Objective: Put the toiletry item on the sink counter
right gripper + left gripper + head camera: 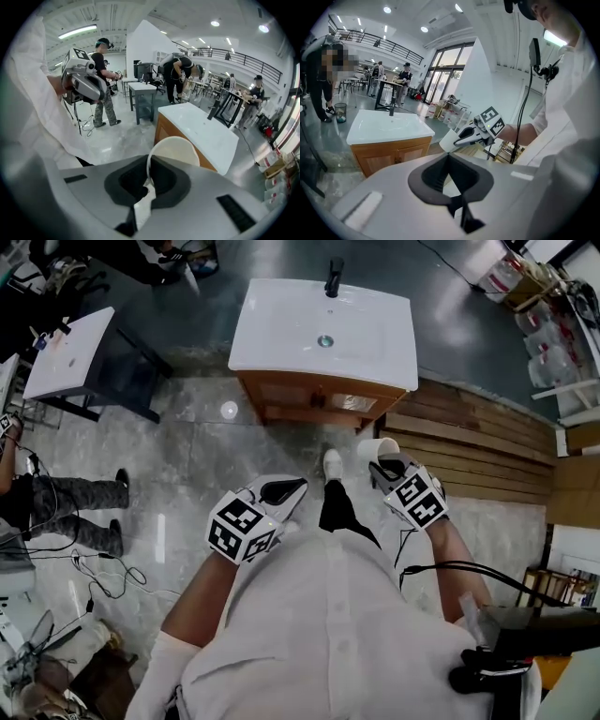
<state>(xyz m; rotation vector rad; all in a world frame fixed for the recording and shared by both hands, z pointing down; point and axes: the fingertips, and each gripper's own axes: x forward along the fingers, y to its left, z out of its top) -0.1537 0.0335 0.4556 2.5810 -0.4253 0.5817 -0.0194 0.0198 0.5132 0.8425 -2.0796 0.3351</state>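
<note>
A white cup (377, 448) is the toiletry item; its rim is pinched in my right gripper (384, 466), which is shut on it at waist height. In the right gripper view the cup (174, 149) stands out past the jaws, with the right gripper (148, 165) clamped on its near wall. The white sink counter (281, 343) on a wooden cabinet stands ahead, a black faucet (333, 277) at its back edge. My left gripper (284, 489) hangs beside the right one, shut and holding nothing. The left gripper view shows the cup (449, 139) and counter (389, 127) beyond the left gripper (449, 158).
A second white-topped table (70, 351) stands at the far left, with a person's legs (66, 498) and loose cables (103, 568) on the floor nearby. Wooden planks (487, 437) lie right of the cabinet. Shelves with containers (553, 343) are at the top right.
</note>
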